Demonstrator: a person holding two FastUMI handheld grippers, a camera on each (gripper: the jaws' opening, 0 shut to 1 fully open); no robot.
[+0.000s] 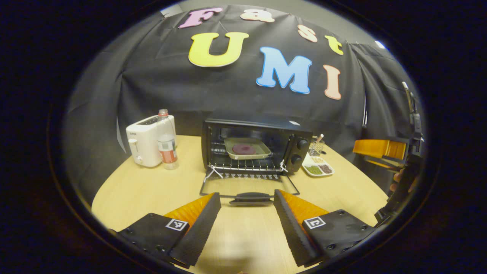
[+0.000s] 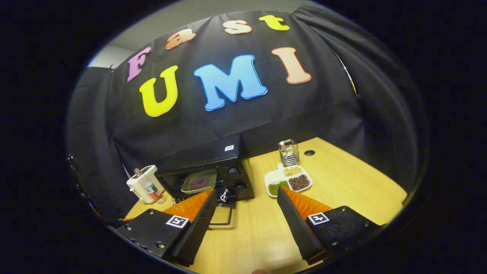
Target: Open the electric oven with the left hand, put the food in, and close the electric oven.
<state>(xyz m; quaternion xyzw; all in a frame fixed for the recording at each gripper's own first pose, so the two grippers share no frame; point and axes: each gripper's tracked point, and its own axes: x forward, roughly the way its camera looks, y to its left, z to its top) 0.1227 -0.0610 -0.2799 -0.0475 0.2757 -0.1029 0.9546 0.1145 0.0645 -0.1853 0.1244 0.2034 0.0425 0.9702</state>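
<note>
The black electric oven (image 1: pixel 255 146) stands at the middle of the wooden table with its glass door (image 1: pixel 249 186) folded down flat. On the rack inside rests a pale tray (image 1: pixel 247 148) holding a round dark-red piece of food (image 1: pixel 243 148). My left gripper (image 1: pixel 247 195) is open, its fingertips on either side of the door handle (image 1: pixel 251 198) without pressing it. My right gripper (image 2: pixel 246 191) is open and empty, off to the oven's right, above the table. From there the oven (image 2: pixel 228 171) and its tray (image 2: pixel 199 182) lie ahead on the left. That gripper (image 1: pixel 380 152) also appears at the right of the left gripper view, held by a hand.
A white toaster (image 1: pixel 146 140) and a plastic bottle (image 1: pixel 166 146) stand left of the oven. Right of the oven are a divided white dish of beans (image 2: pixel 289 182) and a wire holder (image 2: pixel 289 152). Bare wooden tabletop (image 2: pixel 342 190) stretches out to the right.
</note>
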